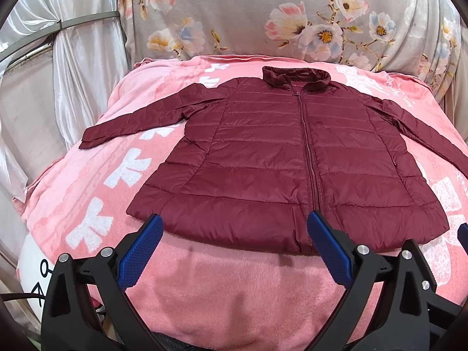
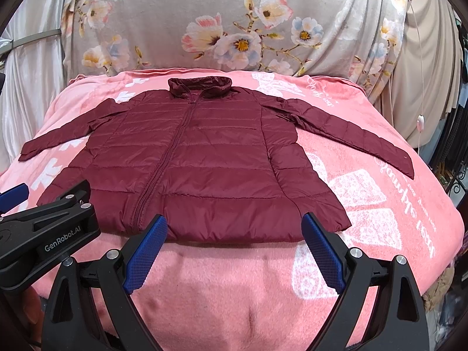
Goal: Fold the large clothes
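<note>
- Fuzzy pink blanket (image 2: 234,292) with white prints spread under everything I'm looking at
- Grey floral sheet (image 2: 234,14) draped behind it
- Shiny white curtain (image 1: 73,73) off to my left
- Thin white cord (image 2: 420,122) hanging at my right

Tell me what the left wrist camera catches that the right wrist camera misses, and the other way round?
Only the left wrist view shows a white patch with black line drawings at the blanket's lower left.

Only the right wrist view shows the end of the jacket's right-side sleeve, a thin white cord with a small switch, and the left gripper's black body.

Both show the maroon puffer jacket lying flat, zipped, sleeves spread, on the pink blanket, with floral fabric behind and open blue-padded fingers near the hem.
</note>
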